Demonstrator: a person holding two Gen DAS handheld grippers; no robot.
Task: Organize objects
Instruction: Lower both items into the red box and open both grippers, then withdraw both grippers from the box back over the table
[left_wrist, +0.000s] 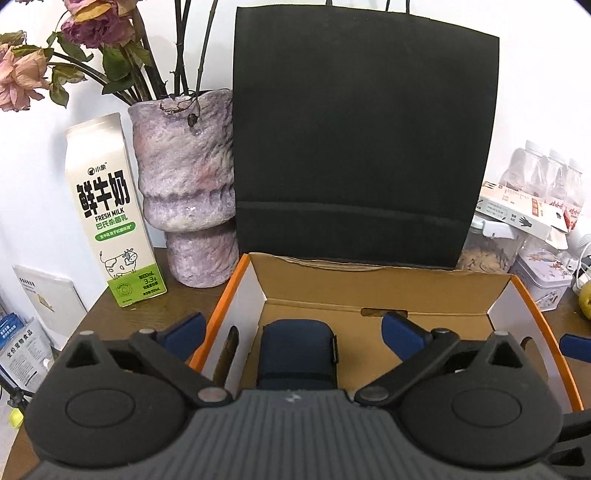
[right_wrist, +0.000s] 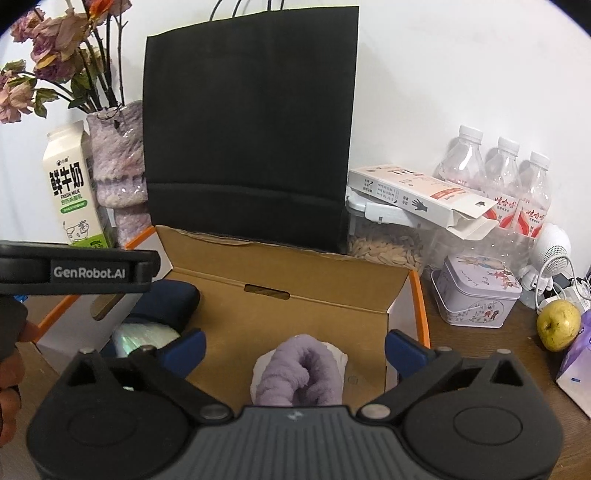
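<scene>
While hanging over the open cardboard box (left_wrist: 369, 291), left gripper (left_wrist: 295, 332) spread wide, pinching nothing, blue pads clear on both sides of the navy pouch (left_wrist: 297, 356) lying on the box floor at 6 o'clock in the left wrist view. At 9 o'clock, outside the box: milk carton (left_wrist: 110, 210) and mottled vase (left_wrist: 192, 192) with dried flowers, upright on the wooden table (left_wrist: 192, 295). At 12 o'clock, behind the box: tall black paper bag (left_wrist: 362, 147).

Moving right, into the right wrist view: right gripper (right_wrist: 295, 350) likewise spread wide, gripping nothing, with a rolled lilac towel (right_wrist: 299, 376) on the box floor between and below its pads, apparently untouched. At 9 o'clock, a shiny wrapped packet (right_wrist: 144, 336) beside the pouch. At 3 o'clock, outside the box: printed tin (right_wrist: 476, 295), 3 water bottles (right_wrist: 498, 173), a yellow-green fruit (right_wrist: 557, 325), a slim white carton (right_wrist: 417, 195) lying atop a clear seed container (right_wrist: 388, 251).

Judged progress: 3 items boxed and apparently released; several still on the table, so partway done at best. Which of those belong in the box, cannot tell.
</scene>
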